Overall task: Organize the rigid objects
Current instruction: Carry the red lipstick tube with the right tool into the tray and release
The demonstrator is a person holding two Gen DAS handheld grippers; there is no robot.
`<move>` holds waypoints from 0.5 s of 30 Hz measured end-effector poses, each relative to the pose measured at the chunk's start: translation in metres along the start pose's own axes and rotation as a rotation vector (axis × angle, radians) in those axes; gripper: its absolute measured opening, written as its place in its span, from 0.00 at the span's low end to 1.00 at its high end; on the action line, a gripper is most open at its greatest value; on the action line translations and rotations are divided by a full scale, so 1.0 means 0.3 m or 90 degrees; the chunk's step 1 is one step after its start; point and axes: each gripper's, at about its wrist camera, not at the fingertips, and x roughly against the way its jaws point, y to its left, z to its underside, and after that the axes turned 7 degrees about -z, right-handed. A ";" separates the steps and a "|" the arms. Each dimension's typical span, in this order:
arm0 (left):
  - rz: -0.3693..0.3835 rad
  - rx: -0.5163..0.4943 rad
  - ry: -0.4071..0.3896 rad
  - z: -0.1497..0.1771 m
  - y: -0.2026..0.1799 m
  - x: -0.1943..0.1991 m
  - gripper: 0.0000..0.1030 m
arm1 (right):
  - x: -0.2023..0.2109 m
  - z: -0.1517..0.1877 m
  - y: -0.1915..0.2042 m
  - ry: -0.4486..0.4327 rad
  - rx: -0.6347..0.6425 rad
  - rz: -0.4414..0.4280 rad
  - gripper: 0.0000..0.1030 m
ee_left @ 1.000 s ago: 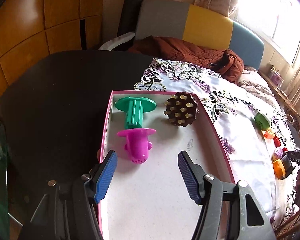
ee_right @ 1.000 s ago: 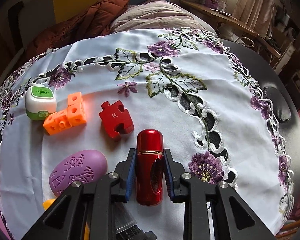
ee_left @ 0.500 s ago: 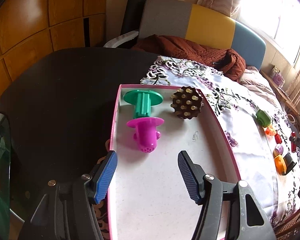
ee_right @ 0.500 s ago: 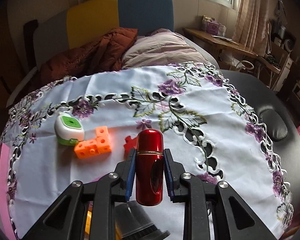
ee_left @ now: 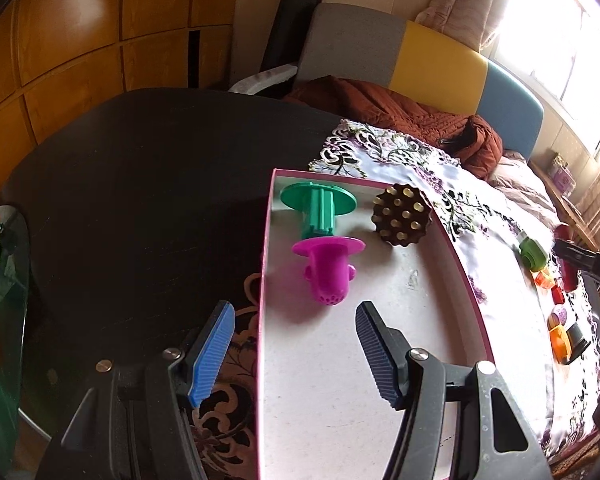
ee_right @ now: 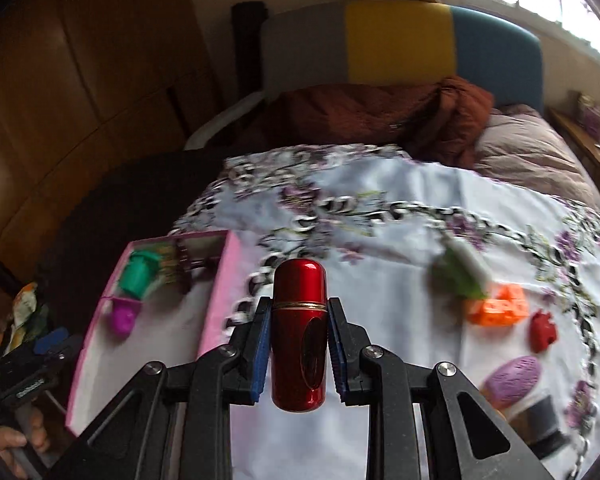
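Right gripper [ee_right: 299,344] pinching red capsule [ee_right: 299,332] between both blue pads, capsule upright along the fingers, held over the white embroidered tablecloth [ee_right: 380,208] just off the pink tray's [ee_right: 216,308] right wall (background blurred). Left gripper [ee_left: 292,344] spread wide, nothing between the jaws, hovering over the tray's near-left edge. Inside the tray, at its far end: green spool [ee_left: 318,204], magenta plug [ee_left: 327,268] touching it, brown studded ball [ee_left: 402,214] near the far-right corner. On the cloth toward its right edge: green-white case [ee_right: 460,272], orange blocks [ee_right: 498,306], red puzzle piece [ee_right: 542,330], purple oval [ee_right: 512,380].
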 end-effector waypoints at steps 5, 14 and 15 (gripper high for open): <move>-0.002 0.018 -0.001 0.000 0.034 -0.003 0.62 | -0.186 0.009 0.247 0.071 0.063 -0.086 0.25; -0.006 0.038 0.007 0.005 0.079 -0.021 0.62 | -0.489 0.012 0.392 0.165 0.090 -0.067 0.26; -0.007 0.037 0.006 0.007 0.080 -0.022 0.62 | -0.502 0.015 0.394 0.169 0.093 -0.059 0.26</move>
